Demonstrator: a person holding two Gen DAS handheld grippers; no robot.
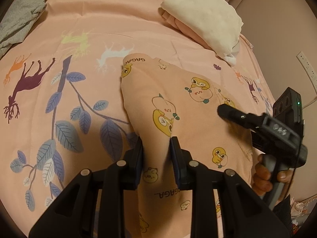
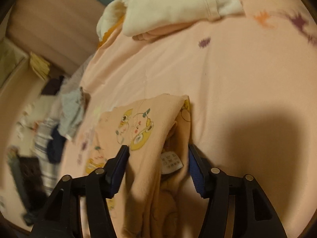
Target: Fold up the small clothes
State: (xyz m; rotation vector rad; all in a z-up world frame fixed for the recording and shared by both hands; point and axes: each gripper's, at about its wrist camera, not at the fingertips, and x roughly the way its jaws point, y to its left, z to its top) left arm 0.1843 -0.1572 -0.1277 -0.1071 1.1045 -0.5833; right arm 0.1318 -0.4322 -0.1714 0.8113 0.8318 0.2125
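Peach cotton printed with cartoon ducks forms the small garment [image 1: 178, 103], which is spread on the pink bedsheet [image 1: 89, 45] patterned with deer and blue leaves. A raised fold of the garment is clamped between the pads of the left gripper [image 1: 156, 152]. The right gripper [image 2: 158, 158] is seen with its jaws apart: the bunched edge of the garment and its white care label [image 2: 171, 162] hang between them, and the pads are not pressed on the cloth. A folded cream garment [image 1: 204, 17] is stacked well apart, near the far edge of the bed.
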